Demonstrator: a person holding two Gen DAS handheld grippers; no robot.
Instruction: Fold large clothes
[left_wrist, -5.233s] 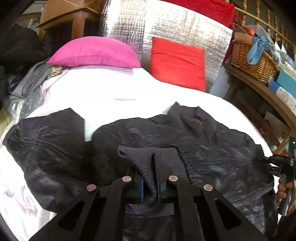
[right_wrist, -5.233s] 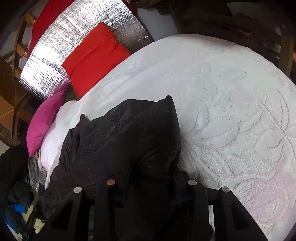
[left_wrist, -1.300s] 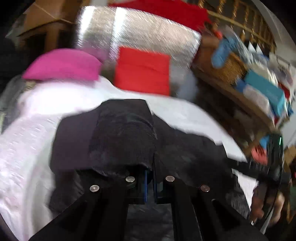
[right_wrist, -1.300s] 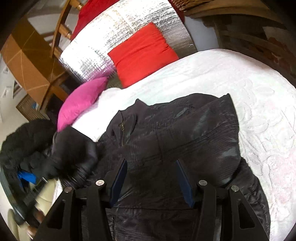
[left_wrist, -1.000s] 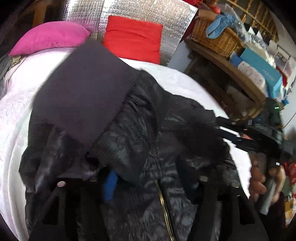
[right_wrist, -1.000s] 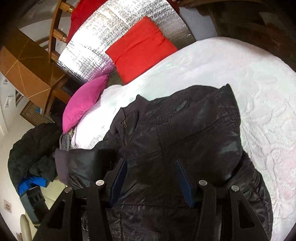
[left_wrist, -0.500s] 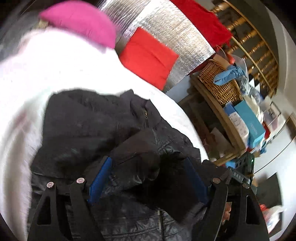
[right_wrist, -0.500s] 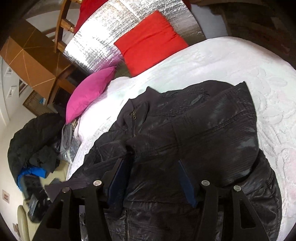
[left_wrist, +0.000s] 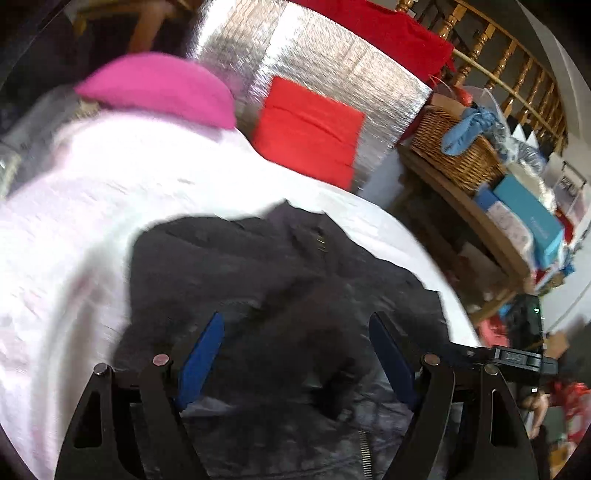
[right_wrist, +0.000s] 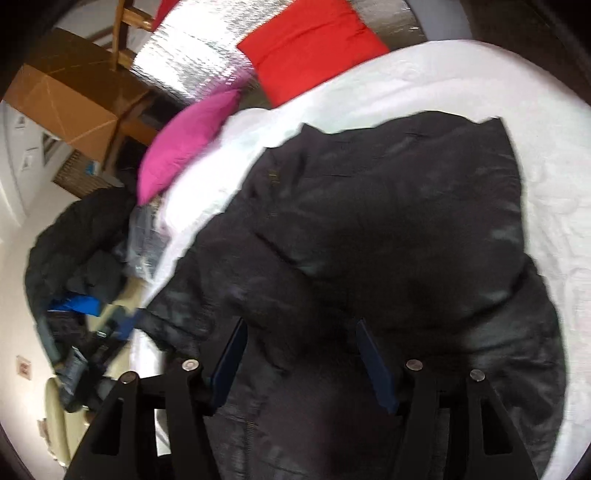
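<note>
Since earlier: both sleeves, which lay spread out to the sides, are now folded in across the chest of the black jacket (left_wrist: 280, 295), and my claws have let go of the cuffs they were pinching.
Left claw (left_wrist: 295, 354): jaws wide apart and holding nothing; they have just been opening, and the jacket lies below the blue pads (left_wrist: 201, 354) without either one pressing on it.
Right claw (right_wrist: 299, 354): also parted and empty; its jaws have just been opening a little more, with dark fabric under the gap but not gripped.
Jacket position: it lies flat on the white bed cover (left_wrist: 74, 229), collar (right_wrist: 280, 162) toward the pink pillow (left_wrist: 159, 88) and the red cushion (left_wrist: 308, 129), hem toward me. A short stretch of zip (left_wrist: 364, 448) shows near the lower edge in the left view.
Step in hand: I judge the sleeve folds done and released; the body is still full length.
Next move: I expect to take the hem with both claws, one at each lower corner, and carry it up to the collar so the jacket halves. That calls for a firm pinch through thick padded layers and an even lift from both sides.
Risk: the slick shell may let the folded sleeves slide out as the hem rises.
Surroundings: a wicker basket (left_wrist: 458, 155) sits on a shelf beside the bed; the views are blurred.
</note>
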